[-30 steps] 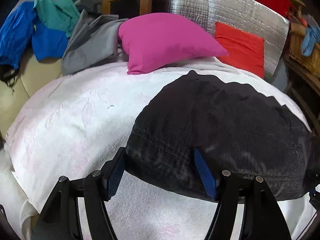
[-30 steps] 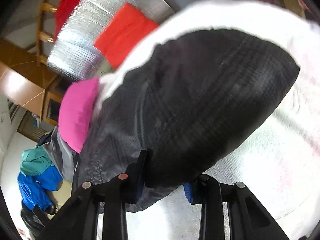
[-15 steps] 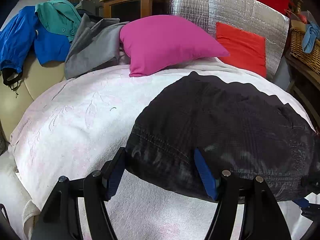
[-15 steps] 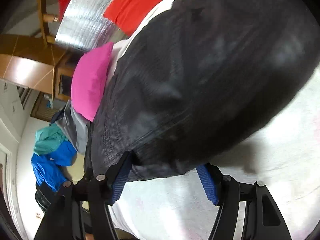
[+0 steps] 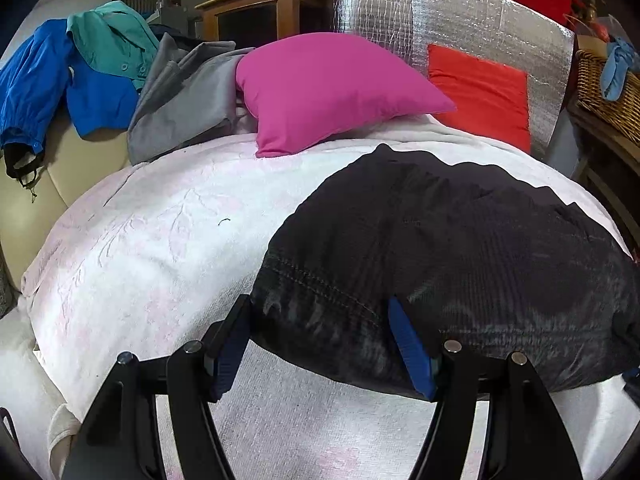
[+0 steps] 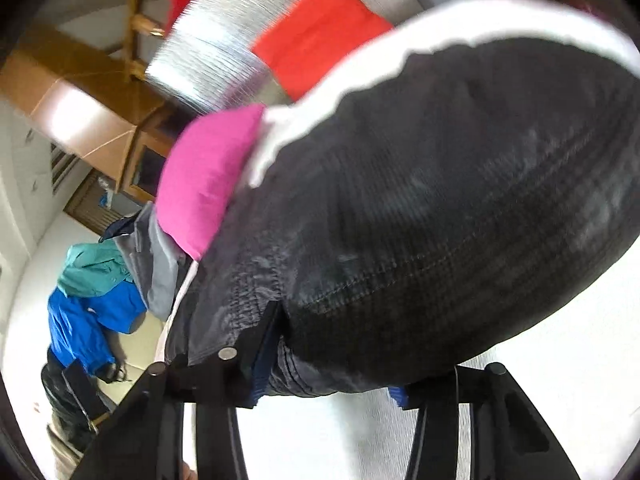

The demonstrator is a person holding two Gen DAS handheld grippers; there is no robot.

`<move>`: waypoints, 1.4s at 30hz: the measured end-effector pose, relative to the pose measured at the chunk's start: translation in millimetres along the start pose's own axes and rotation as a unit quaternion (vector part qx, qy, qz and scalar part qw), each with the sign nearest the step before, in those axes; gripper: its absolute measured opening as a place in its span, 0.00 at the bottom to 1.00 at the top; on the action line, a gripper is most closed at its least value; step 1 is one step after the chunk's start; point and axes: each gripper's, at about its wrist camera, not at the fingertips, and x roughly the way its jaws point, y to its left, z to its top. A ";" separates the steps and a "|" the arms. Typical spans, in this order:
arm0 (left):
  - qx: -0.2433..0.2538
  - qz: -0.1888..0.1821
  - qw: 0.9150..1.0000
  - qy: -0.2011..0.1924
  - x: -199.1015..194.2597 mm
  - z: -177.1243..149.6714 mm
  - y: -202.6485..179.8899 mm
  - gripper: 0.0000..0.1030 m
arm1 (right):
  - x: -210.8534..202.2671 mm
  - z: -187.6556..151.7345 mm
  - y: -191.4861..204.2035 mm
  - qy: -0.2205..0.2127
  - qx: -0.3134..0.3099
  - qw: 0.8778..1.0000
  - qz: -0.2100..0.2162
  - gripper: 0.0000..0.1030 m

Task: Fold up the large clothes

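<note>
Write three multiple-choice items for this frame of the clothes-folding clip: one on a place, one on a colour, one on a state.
1. Where does the black garment lie?
A. On the white bed cover
B. In the wicker basket
C. Over the wooden cabinet

2. What colour is the pillow just behind the garment?
A. Green
B. Magenta
C. Yellow

3. How does the left gripper stand to the garment?
A. Far from it, over bare cover
B. Its fingers straddle the garment's near edge
C. It holds the grey clothing

Answers:
1 A: the dark cloth is spread on the white cover, apart from basket and cabinet.
2 B: the cushion beyond the garment's far edge is bright magenta.
3 B: one blue pad sits at the cloth's left corner, the other presses into its hem.
</note>
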 end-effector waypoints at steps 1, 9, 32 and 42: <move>0.002 0.000 1.000 0.002 1.0 0.3 0.1 0.68 | 3.1 -0.4 1.4 0.007 -0.009 1.000 -0.011 0.47; -0.028 -0.027 0.999 0.031 4.0 6.8 14.6 0.69 | 9.3 4.6 -22.0 0.078 0.046 0.996 0.016 0.48; -0.083 -0.066 0.994 0.027 19.1 41.5 46.9 0.73 | -132.1 83.8 -133.0 -0.135 0.058 0.988 -0.044 0.76; -0.086 -0.127 0.982 0.112 72.7 51.7 30.4 0.76 | -83.5 112.7 -181.1 -0.043 0.127 0.988 -0.076 0.76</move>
